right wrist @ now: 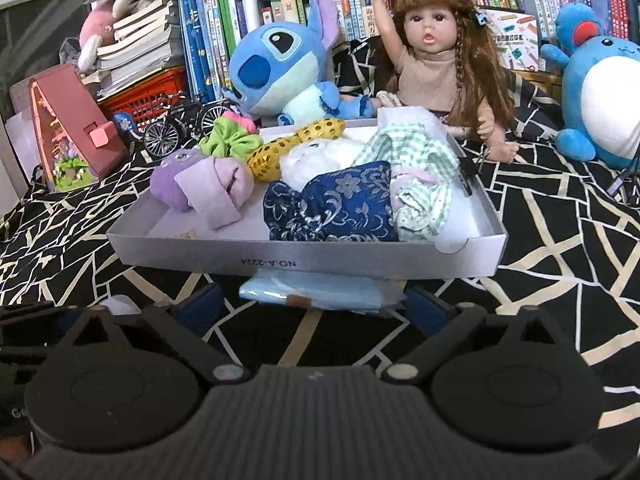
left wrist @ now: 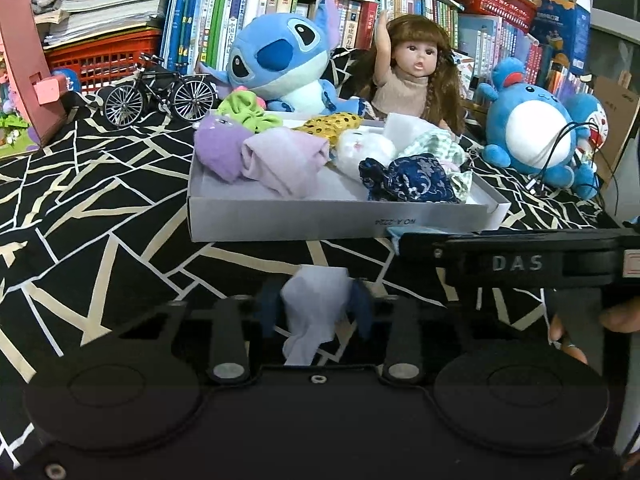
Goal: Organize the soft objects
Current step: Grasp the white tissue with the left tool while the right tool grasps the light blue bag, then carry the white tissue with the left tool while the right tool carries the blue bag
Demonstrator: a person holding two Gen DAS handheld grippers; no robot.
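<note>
A shallow grey cardboard box (left wrist: 320,216) (right wrist: 280,258) sits on the black-and-white patterned cloth. It holds a purple sock (right wrist: 172,186), a lilac cloth (left wrist: 284,160), a green scrunchie (right wrist: 228,142), a yellow sequined piece (right wrist: 296,144), a white plush (left wrist: 364,148), a navy brocade pouch (right wrist: 340,208) and a green checked cloth (right wrist: 420,184). In front of the box, my left gripper (left wrist: 315,300) is shut on a pale white cloth (left wrist: 312,320). My right gripper (right wrist: 312,302) is open, and a light blue packet (right wrist: 320,290) lies between its fingers against the box's front wall.
Behind the box sit a blue alien plush (left wrist: 280,60), a long-haired doll (right wrist: 436,64) and a round blue plush (left wrist: 536,128) with cables over it. A model bicycle (left wrist: 160,92) and a pink model house (right wrist: 68,128) stand at the left. Bookshelves fill the back.
</note>
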